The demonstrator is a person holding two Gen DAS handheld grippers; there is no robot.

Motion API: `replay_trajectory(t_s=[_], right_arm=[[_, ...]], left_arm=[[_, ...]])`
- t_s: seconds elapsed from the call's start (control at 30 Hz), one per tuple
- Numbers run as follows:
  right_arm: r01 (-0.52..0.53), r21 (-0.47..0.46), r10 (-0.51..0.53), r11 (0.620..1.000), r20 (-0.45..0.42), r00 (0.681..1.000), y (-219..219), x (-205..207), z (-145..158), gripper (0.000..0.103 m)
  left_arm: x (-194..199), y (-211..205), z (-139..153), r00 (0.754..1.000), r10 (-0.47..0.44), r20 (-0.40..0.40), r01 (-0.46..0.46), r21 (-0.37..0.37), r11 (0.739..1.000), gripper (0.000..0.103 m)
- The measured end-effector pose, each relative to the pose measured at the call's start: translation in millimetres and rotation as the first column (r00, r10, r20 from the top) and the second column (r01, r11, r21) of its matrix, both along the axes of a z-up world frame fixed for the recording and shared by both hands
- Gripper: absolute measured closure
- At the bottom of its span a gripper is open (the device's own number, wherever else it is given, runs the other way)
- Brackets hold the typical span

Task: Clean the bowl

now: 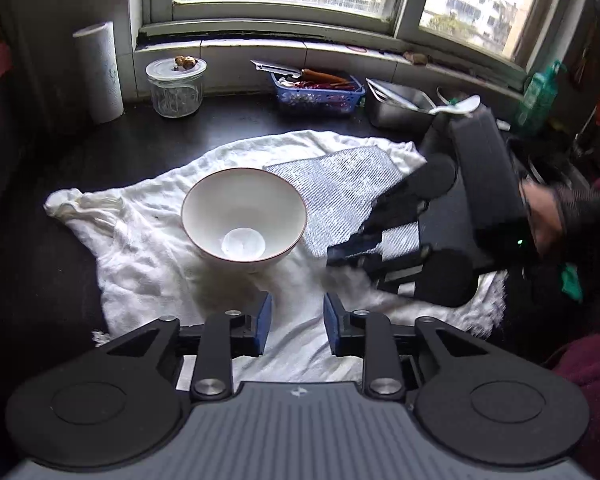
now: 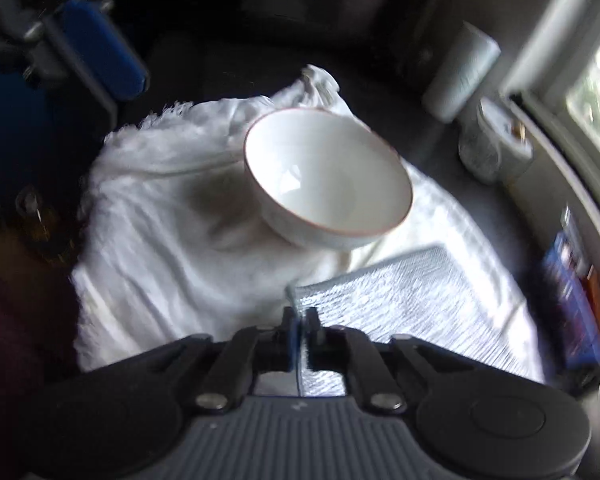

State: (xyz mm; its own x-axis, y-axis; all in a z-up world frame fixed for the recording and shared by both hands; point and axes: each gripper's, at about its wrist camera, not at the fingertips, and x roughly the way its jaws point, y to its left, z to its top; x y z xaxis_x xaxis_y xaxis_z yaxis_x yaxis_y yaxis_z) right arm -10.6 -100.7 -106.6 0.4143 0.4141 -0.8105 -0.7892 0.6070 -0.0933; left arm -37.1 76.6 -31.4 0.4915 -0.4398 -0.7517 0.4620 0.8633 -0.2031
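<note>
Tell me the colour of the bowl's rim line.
Thin reddish-brown line on the white bowl; clearest in left wrist view.

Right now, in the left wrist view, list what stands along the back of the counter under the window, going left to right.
Paper towel roll → glass jar → blue basket → steel tray → green bottle.

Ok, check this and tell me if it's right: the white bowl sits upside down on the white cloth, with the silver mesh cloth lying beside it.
Not quite. The bowl is not upside down: it stands upright with its open side up and its inside visible, as the left wrist view shows. The rest holds: it sits on the white cloth, with the silver mesh cloth lying beside it.
</note>
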Motion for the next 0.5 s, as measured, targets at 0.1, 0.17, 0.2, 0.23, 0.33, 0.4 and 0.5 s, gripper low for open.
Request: replay_trajectory(t_s=[0.1, 0.17, 0.2, 0.23, 0.33, 0.4, 0.5], right_arm=[[0.166, 0.145, -0.147, 0.975, -0.134, 0.98, -18.5, 2.1, 19.1, 0.028], [0.291, 0.198, -0.251, 0.936, -0.207, 0.946, -32.1, 6.8, 32.2, 0.016], [0.345, 0.206, -0.296, 0.916, -0.235, 0.926, -36.9, 8.4, 37.3, 0.008], [0.417, 0.211, -0.358, 0.884, -0.268, 0.895, -44.5, 9.9, 45.4, 0.005], [0.547, 0.227, -0.48, 0.806, -0.293, 0.827, -58.9, 10.2, 69.6, 0.001], [0.585, 0.234, -0.523, 0.776, -0.28, 0.805, -62.9, 9.9, 81.1, 0.001], [0.647, 0.182, -0.599, 0.74, -0.259, 0.758, -64.8, 12.4, 96.1, 0.001]], left_arm=[[8.9, 4.4, 1.3, 0.999, 0.05, -0.014, -0.05, -0.043, 0.998, 0.048], [16.6, 3.7, 3.2, 0.997, 0.081, -0.016, -0.081, -0.039, 0.996, 0.042], [19.0, 2.9, 4.2, 0.996, 0.091, -0.01, -0.091, -0.031, 0.995, 0.041], [24.1, -0.7, 6.6, 0.994, 0.112, 0.009, -0.112, -0.002, 0.994, 0.039], [31.2, -13.6, 14.0, 0.976, 0.187, 0.109, -0.199, 0.108, 0.974, 0.029], [29.4, -20.9, 21.0, 0.954, 0.213, 0.212, -0.244, 0.136, 0.96, 0.029], [32.3, -27.1, 29.1, 0.941, 0.237, 0.24, -0.278, 0.152, 0.948, 0.029]])
